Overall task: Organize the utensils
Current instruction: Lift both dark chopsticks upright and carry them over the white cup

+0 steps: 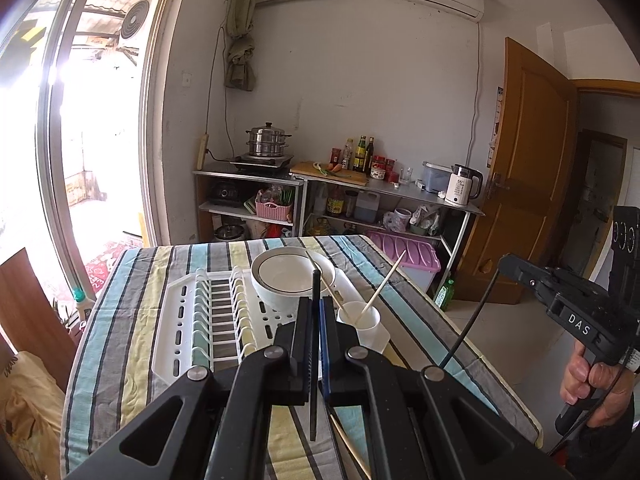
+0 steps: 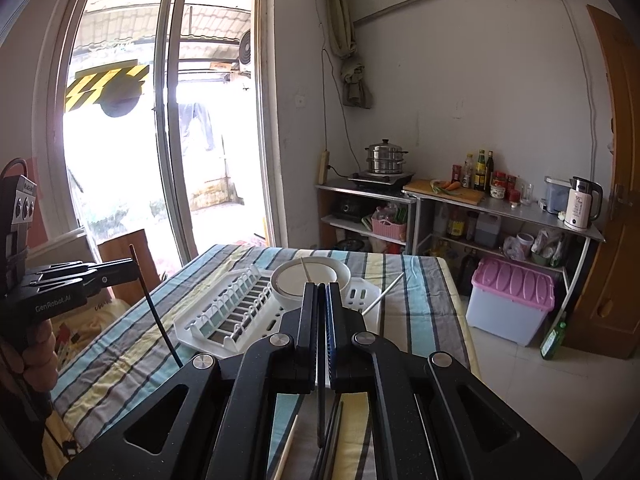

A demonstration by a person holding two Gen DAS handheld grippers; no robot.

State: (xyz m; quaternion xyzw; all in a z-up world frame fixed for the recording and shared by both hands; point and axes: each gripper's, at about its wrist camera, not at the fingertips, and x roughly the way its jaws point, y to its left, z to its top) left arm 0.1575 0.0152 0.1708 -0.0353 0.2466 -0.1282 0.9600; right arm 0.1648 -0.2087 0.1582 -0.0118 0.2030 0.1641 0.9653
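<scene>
My left gripper [image 1: 316, 300] is shut on a black chopstick [image 1: 314, 408] that pokes out above and below its pads; the right wrist view shows this gripper [image 2: 134, 270] at the left, over the table's near left side. My right gripper [image 2: 321, 286] is shut on another black chopstick [image 2: 320, 412]; it [image 1: 505, 264] hangs off the table's right edge in the left wrist view. A white cup [image 1: 365, 320] beside the rack holds two wooden chopsticks [image 1: 384, 284]. More chopsticks, one wooden [image 2: 286, 452] and some dark [image 2: 333, 436], lie on the cloth below the right gripper.
A white dish rack [image 1: 180, 320] sits mid-table on the striped cloth [image 1: 120, 344], with a white bowl [image 1: 292, 280] at its far end. Behind stand metal shelves with a steamer pot [image 1: 267, 142], bottles and a kettle [image 1: 460, 188]. A purple-lidded bin [image 2: 512, 300] is on the floor at right.
</scene>
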